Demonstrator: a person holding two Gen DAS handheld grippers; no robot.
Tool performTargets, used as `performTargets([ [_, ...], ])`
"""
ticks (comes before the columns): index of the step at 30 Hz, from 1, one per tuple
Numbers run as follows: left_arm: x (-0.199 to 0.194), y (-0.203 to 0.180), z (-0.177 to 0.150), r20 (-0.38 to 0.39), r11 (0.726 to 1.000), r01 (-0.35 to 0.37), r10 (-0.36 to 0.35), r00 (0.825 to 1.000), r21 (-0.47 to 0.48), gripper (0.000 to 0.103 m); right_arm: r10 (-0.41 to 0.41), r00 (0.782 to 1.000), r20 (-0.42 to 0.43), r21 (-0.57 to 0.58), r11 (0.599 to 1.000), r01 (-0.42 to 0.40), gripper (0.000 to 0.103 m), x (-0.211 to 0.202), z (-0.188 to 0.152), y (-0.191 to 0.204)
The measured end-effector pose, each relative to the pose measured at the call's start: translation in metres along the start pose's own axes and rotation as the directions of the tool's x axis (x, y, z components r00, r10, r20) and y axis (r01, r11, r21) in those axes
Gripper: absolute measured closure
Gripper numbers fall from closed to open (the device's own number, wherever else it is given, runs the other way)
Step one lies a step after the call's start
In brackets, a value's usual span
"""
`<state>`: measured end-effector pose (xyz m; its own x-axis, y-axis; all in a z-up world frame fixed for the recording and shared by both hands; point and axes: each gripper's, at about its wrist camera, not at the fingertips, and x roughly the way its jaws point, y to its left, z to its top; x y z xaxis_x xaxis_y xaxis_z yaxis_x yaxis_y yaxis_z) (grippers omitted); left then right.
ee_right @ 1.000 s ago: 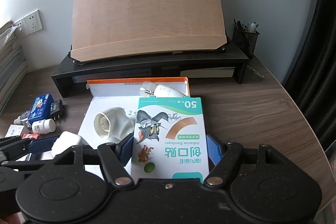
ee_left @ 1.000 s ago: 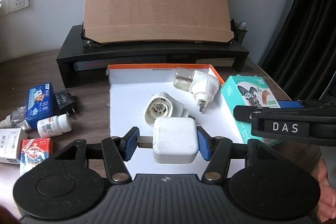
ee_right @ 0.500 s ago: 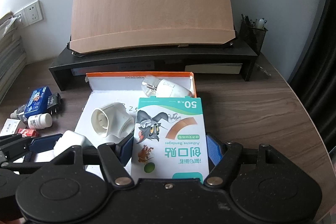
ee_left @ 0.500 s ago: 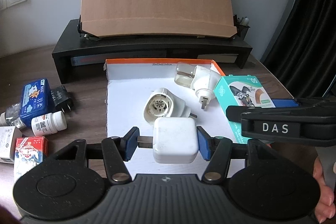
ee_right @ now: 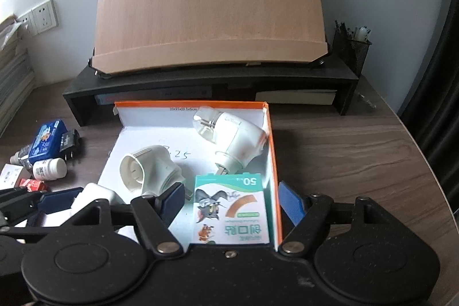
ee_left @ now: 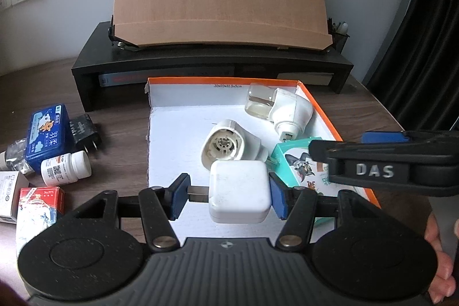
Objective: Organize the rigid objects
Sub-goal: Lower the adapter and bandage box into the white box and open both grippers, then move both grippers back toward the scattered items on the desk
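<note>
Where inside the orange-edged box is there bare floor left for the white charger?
Free: the box's left half, between its left wall and the round white plug. Crowded: the right side, with the vaporizer and bandage box. The left gripper holds the white charger.

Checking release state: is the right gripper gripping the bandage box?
No: in the right wrist view the right gripper has jaws spread wide, and the teal cartoon-printed bandage box lies free in the orange-rimmed white tray.

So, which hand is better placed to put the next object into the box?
The left. Its tongs hold the white charger above the box, while the right tongs are open, with the bandage box lying inside.
</note>
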<state>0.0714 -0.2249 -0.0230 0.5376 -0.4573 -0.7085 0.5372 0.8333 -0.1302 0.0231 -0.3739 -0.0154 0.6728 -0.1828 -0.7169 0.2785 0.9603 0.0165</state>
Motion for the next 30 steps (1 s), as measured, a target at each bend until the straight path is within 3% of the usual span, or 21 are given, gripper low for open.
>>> performTargets([
  [13,0.015,-0.020,0.003,-0.005,0.999,0.041,-0.041,0.999,0.008,0.044,-0.056,0.996,0.067,0.060,0.997,0.052,0.015,-0.042,-0.012,-0.032],
  [19,0.006,-0.024,-0.001,0.013,0.999,0.051,-0.051,0.999,0.003,0.033,-0.057,0.995,0.082,0.066,0.996,0.052,0.015,-0.058,-0.021,-0.034],
  [30,-0.041,0.003,-0.008,0.059,0.998,-0.044,0.047,0.997,-0.053,0.025,0.026,0.995,0.093,0.033,0.999,-0.029,0.015,-0.070,-0.025,-0.001],
])
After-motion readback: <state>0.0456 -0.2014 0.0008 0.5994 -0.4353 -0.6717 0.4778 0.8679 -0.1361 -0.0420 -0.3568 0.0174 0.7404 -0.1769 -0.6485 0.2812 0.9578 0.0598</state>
